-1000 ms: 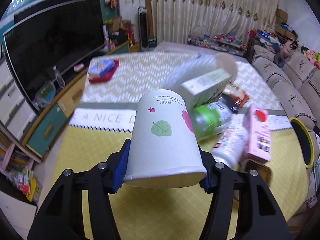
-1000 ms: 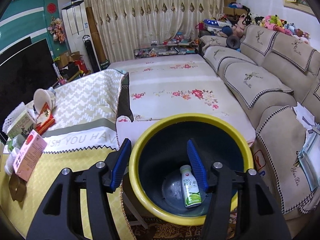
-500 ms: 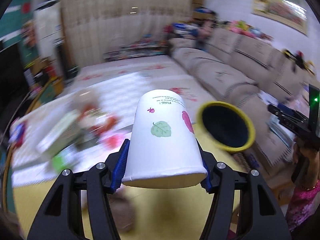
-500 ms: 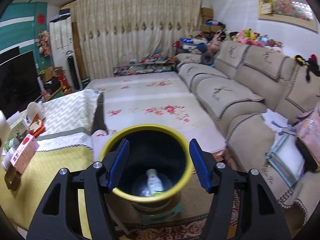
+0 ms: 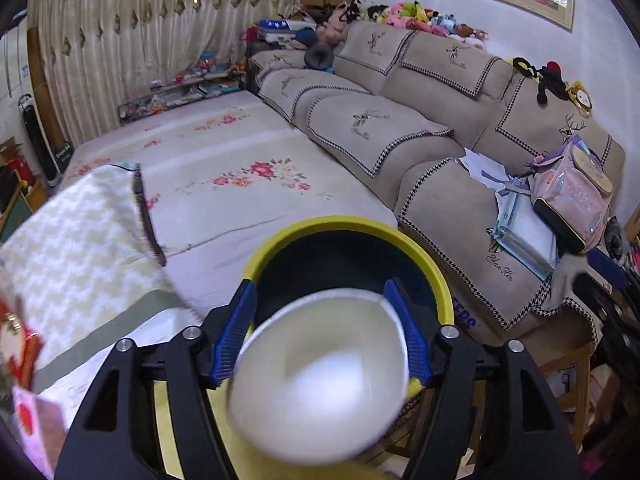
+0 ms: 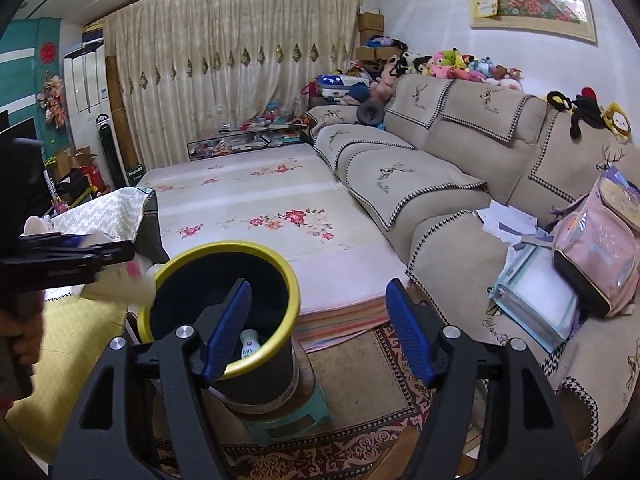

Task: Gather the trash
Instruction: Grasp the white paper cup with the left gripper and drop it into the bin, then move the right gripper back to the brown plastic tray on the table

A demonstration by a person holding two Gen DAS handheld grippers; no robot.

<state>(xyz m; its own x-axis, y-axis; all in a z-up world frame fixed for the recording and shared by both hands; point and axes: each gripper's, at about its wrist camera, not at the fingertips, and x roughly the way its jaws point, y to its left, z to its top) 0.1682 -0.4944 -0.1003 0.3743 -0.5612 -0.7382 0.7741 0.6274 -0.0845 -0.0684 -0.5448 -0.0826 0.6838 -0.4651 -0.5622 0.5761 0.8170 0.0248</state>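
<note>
My left gripper (image 5: 320, 332) is shut on a white paper cup (image 5: 320, 388), tipped so its open mouth faces the camera, right over the near rim of the yellow-rimmed dark trash bin (image 5: 424, 256). In the right wrist view the bin (image 6: 288, 280) stands on a green stool, with a small white bottle (image 6: 250, 343) inside. My right gripper (image 6: 318, 328) is open and empty, above and to the right of the bin. The left gripper (image 6: 72, 256) with the blurred cup (image 6: 120, 290) shows at the bin's left rim.
A beige sofa (image 6: 460, 184) with a pink backpack (image 6: 600, 256) and papers lies to the right. A floral mat (image 6: 256, 224) lies behind the bin. The yellow-clothed table (image 6: 60, 344) with a pink carton (image 5: 36, 428) stands left. A patterned rug (image 6: 360, 412) covers the floor.
My left gripper swung from the table to the bin and tipped the cup toward the camera. My right gripper drew back and up from the bin.
</note>
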